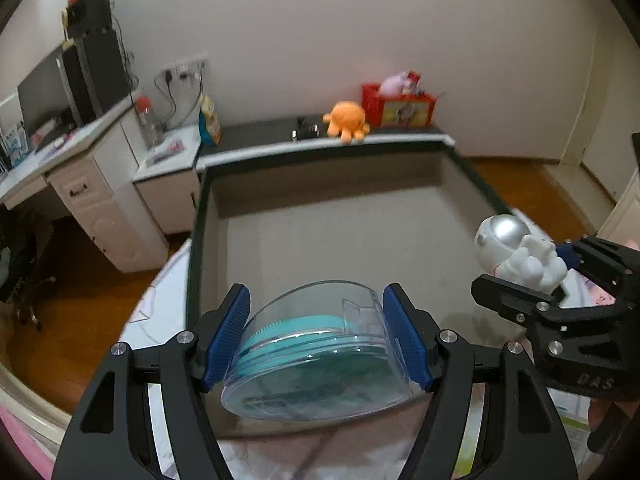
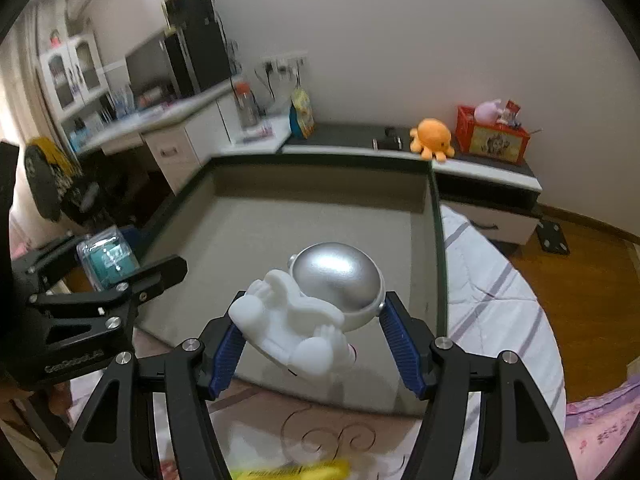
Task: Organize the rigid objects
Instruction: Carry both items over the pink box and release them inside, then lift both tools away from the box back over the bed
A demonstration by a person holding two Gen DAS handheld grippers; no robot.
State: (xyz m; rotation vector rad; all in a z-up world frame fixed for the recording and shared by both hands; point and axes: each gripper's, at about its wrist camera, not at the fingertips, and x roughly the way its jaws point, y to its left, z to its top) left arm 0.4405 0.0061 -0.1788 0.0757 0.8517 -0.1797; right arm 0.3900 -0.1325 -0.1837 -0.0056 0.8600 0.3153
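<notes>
My left gripper is shut on a clear plastic case with a teal disc inside, held above the near edge of a large grey storage box. My right gripper is shut on a white astronaut figurine with a silver helmet, also over the box's near edge. The right gripper and the astronaut show at the right of the left wrist view. The left gripper with the teal case shows at the left of the right wrist view.
A low cabinet behind the box carries an orange plush octopus, a red crate and a small dark object. A white desk with a monitor stands at the left. A patterned bedspread lies under the box. A yellow item lies near the bottom.
</notes>
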